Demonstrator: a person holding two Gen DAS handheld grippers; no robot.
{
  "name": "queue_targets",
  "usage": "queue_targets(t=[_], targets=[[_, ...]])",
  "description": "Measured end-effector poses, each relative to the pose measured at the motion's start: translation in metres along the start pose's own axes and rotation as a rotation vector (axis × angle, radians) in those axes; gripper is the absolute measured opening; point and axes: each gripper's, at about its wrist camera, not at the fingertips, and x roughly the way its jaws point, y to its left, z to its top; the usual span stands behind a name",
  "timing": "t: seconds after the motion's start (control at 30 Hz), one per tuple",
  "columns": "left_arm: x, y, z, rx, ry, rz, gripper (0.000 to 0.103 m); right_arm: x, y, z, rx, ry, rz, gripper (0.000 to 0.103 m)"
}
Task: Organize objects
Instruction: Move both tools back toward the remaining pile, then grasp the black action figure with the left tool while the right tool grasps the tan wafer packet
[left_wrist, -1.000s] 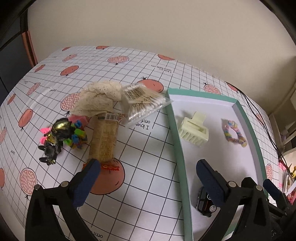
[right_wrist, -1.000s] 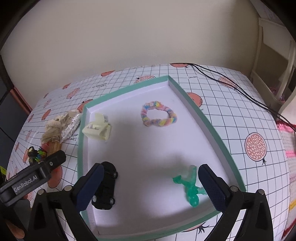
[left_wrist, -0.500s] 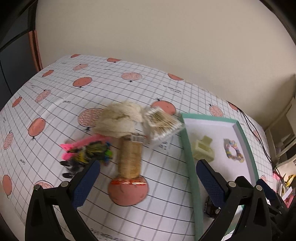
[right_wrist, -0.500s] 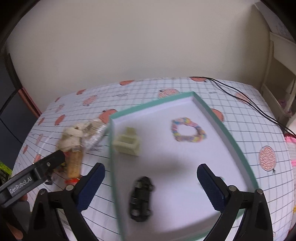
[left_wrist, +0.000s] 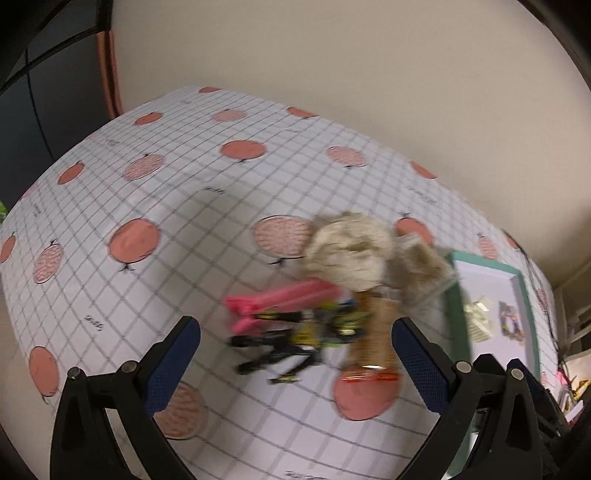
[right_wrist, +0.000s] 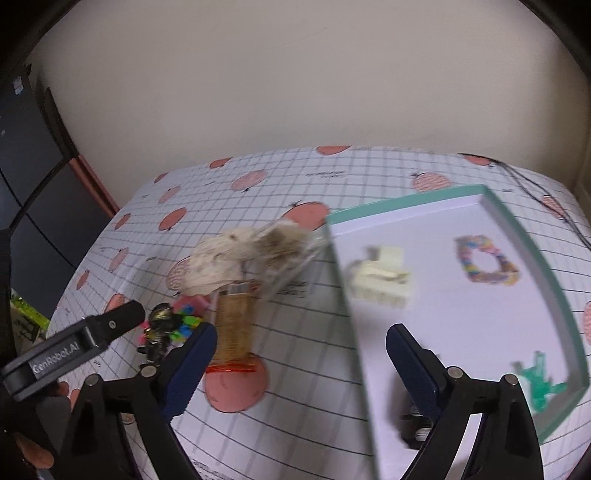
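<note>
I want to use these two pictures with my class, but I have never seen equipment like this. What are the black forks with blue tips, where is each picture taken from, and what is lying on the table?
A person holds one grasping tool in each hand; there is no robot arm. Each picture comes from a fisheye camera on a tool, looking along its blue-padded fingers. The left tool and the right tool are both open and hold nothing. On the fruit-print tablecloth lies a blurred heap: a cream lace cloth, a pink comb-like thing and a dark toy figure. The green-rimmed tray holds a cream hair claw, a colourful braided ring and a green toy.
</note>
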Motion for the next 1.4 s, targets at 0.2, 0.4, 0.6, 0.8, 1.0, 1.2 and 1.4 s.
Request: queue_targets(t=[0.2, 0.4, 0.6, 0.8, 1.0, 1.2, 1.4], targets=[[0.009, 0.027, 0.000, -0.052, 0.029, 0.013, 0.103, 0.021, 0.023, -0.007, -0.025, 0.049, 0.008, 0.090], [0.011, 0.020, 0.000, -0.030, 0.038, -0.017, 0.103, 0.041, 0.036, -0.014, -0.041, 0.097, 0.019, 0.090], [0.016, 0.001, 0.000, 0.039, 0.036, -0.027, 0.103, 0.052, 0.045, -0.020, -0.078, 0.128, 0.017, 0.088], [0.028, -0.010, -0.004, 0.086, 0.062, -0.014, 0.099, 0.062, 0.046, -0.022, -0.075, 0.145, 0.020, 0.088], [0.040, -0.012, -0.002, 0.087, 0.073, -0.020, 0.087, 0.071, 0.048, -0.023, -0.073, 0.152, 0.032, 0.085], [0.045, -0.011, 0.001, 0.083, 0.067, -0.035, 0.068, 0.078, 0.050, -0.023, -0.072, 0.150, 0.035, 0.081], [0.045, -0.007, 0.004, 0.066, 0.053, -0.048, 0.062, 0.078, 0.052, -0.023, -0.068, 0.136, 0.036, 0.069]])
